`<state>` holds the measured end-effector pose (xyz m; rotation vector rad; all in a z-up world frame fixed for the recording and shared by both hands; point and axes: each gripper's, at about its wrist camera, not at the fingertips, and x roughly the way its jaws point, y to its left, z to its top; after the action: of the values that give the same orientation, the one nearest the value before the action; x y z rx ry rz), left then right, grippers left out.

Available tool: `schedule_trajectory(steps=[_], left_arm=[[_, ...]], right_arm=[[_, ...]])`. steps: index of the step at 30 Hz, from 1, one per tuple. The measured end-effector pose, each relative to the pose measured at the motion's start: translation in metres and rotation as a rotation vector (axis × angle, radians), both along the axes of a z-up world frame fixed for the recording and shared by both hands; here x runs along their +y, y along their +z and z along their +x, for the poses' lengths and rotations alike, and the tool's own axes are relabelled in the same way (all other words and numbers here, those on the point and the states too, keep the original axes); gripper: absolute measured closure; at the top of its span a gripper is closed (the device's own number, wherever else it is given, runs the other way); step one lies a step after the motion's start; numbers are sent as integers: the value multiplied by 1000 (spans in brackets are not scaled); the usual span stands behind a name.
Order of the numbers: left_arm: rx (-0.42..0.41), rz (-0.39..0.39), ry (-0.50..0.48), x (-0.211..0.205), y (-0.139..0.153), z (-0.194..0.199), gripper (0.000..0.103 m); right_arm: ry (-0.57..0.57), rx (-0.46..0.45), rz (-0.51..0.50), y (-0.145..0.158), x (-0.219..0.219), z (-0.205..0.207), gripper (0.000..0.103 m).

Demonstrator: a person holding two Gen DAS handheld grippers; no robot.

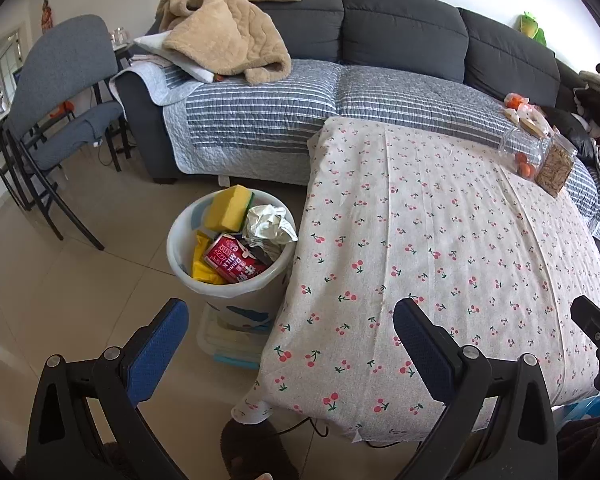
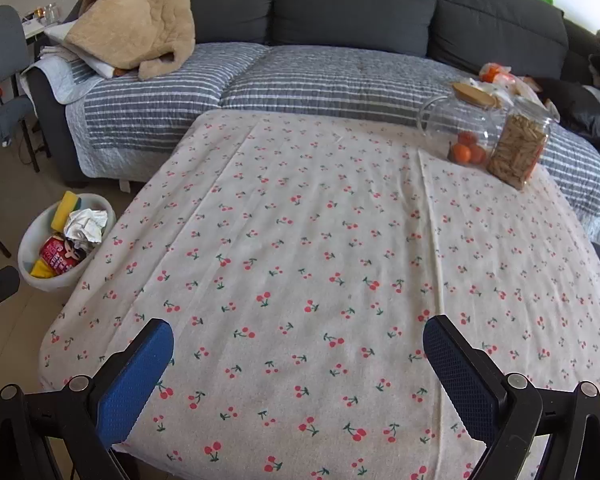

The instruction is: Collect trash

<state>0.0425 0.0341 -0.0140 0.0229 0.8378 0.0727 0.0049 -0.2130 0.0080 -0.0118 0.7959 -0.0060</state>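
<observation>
A white bin [image 1: 180, 236] [image 2: 32, 236] stands on the floor at the table's left edge. Inside lie a yellow sponge [image 1: 228, 206] [image 2: 66, 206], crumpled paper [image 1: 270, 226] [image 2: 86, 224], a red milk can [image 1: 230, 260] [image 2: 56, 258] and a yellow wrapper [image 1: 202, 268]. My left gripper [image 1: 290, 320] hangs open above the floor and table corner, just in front of the bin, holding nothing. My right gripper [image 2: 298, 340] is open and empty over the near side of the cherry-print tablecloth [image 2: 320, 260] [image 1: 440, 240].
Two glass jars, one with oranges [image 2: 460, 136] [image 1: 520, 156] and one with biscuit sticks [image 2: 518, 148] [image 1: 556, 168], stand at the table's far right. A dark sofa [image 1: 400, 24] with a beige blanket [image 1: 224, 28] lies behind. A grey chair [image 1: 60, 92] stands left. A plastic box [image 1: 228, 340] sits under the bin.
</observation>
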Motion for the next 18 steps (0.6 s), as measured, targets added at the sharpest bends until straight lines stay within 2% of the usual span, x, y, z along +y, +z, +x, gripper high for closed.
schedule_trajectory(steps=[18], left_arm=[[2, -8, -3, -1, 0, -2, 0]], right_arm=[[-5, 5, 0, -3, -1, 1, 1]])
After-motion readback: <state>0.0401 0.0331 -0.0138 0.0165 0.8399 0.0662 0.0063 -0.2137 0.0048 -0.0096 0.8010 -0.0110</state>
